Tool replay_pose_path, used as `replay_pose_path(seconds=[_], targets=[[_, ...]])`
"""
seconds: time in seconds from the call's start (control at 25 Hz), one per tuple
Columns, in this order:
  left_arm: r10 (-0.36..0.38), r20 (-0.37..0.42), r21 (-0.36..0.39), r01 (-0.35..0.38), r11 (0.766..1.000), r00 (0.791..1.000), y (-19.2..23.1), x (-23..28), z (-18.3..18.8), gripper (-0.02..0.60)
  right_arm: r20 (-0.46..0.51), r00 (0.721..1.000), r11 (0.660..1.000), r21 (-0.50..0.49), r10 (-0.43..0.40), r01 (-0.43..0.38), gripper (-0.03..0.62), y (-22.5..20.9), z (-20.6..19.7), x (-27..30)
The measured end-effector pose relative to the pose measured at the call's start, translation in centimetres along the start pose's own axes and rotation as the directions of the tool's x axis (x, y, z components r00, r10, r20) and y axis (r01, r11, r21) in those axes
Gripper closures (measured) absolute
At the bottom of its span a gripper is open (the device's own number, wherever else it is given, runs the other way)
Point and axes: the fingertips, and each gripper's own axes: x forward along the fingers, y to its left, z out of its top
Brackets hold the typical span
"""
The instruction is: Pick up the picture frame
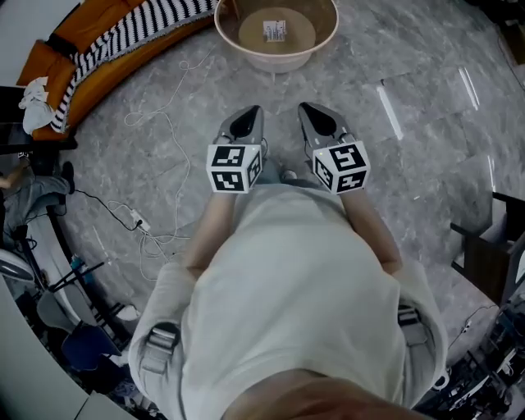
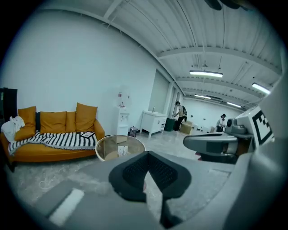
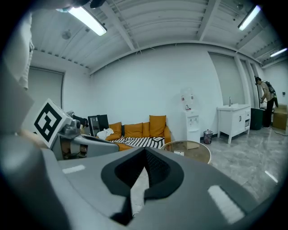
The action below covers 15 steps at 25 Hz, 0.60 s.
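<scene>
Left gripper (image 1: 248, 116) hovering beside right gripper (image 1: 318, 119), round glass-topped table (image 1: 326, 41) standing just ahead, orange fabric sofa (image 1: 102, 16) sitting left of it, black-and-white striped blanket (image 1: 139, 29) lying across the sofa.

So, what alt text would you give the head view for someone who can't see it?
From above, a person holds the left gripper and right gripper side by side, fingers closed and empty, pointing toward a round table on a grey stone floor. An orange sofa with a striped blanket sits at top left.
</scene>
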Motion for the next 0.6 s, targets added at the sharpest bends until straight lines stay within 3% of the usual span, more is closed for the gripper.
replay_pose_path(seconds=[0.2, 0.6], targets=[[0.015, 0.007, -0.021, -0.015, 1.0, 1.0, -0.7, -0.9, -0.2, 0.581, -0.007, 0.999, 0.999, -0.024, 0.035, -0.035, 0.597, 0.8, -0.1, -0.6], [0.027, -0.006, -0.051, -0.027, 0.998, 1.0, -0.4, -0.1, -0.4, 0.58, -0.011, 0.999, 0.998, 0.047, 0.033, -0.033, 0.595, 0.1, -0.7, 0.5]])
